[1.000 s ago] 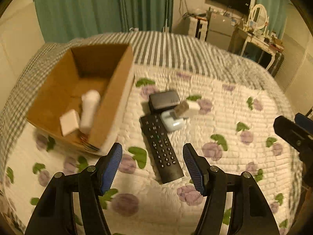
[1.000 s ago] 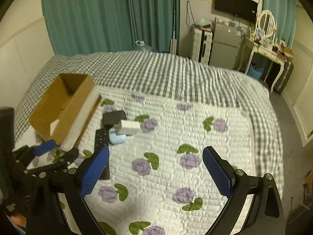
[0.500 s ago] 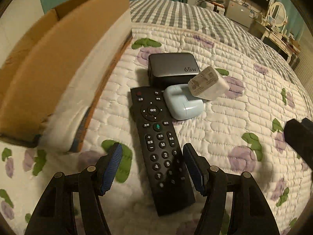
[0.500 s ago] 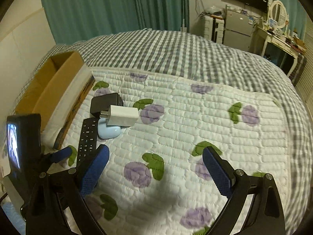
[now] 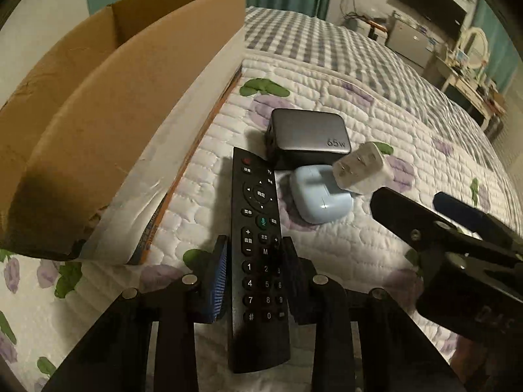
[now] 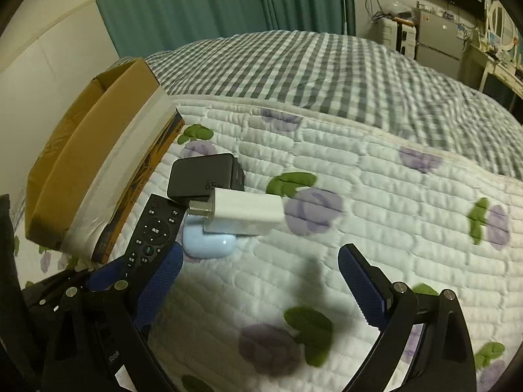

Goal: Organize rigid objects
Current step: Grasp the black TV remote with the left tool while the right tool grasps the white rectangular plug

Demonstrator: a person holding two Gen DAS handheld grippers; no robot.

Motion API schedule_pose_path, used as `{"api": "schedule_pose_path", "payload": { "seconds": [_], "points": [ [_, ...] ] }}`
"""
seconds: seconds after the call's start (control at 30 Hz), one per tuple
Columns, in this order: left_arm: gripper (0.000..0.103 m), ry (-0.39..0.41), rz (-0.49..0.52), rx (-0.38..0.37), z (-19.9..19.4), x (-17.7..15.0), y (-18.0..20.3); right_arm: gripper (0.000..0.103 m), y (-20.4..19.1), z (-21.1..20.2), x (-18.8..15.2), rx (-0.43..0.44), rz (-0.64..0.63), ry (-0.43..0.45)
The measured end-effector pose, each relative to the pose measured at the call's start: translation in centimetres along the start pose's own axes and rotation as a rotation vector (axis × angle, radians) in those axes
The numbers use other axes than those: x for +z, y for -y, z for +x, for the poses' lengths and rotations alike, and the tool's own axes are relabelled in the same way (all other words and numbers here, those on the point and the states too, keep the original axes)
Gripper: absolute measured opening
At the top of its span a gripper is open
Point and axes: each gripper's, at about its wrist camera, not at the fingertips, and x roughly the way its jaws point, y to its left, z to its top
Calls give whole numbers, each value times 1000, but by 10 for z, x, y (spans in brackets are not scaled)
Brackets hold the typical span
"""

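Note:
My left gripper (image 5: pixel 255 277) is shut on the lower half of a black remote (image 5: pixel 258 228) that lies on the quilt. Beyond it are a dark 65W charger (image 5: pixel 307 130), a light blue earbud case (image 5: pixel 320 199) and a white plug adapter (image 5: pixel 359 166) resting on the case. The remote (image 6: pixel 153 228), charger (image 6: pixel 202 176), case (image 6: pixel 209 245) and adapter (image 6: pixel 245 212) also show in the right wrist view. My right gripper (image 6: pixel 261 287) is open and empty, hovering in front of the adapter. The cardboard box (image 5: pixel 108 104) stands at the left.
The flowered white quilt (image 6: pixel 376 228) covers the near bed; a grey checked blanket (image 6: pixel 327 72) lies beyond. Green curtains, a television, a fridge and a dressing table stand at the back of the room.
My left gripper moved forward and down and closed on the remote's lower half. My right gripper moved nearer the adapter and earbud case, still open.

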Motion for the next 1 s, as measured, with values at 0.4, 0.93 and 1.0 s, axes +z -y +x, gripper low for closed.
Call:
{"api": "schedule_pose_path", "payload": {
  "seconds": [0.4,0.93,1.0],
  "points": [
    [31,-4,-28,-8,3,4,4,78,4,39,24,88,60,-37],
    [18,-63,5,-67,-28,-4,25,56,10,-40,6,-71,6,18],
    [17,-67,4,-74,-35,-5,26,56,13,-60,3,-95,7,24]
  ]
}}
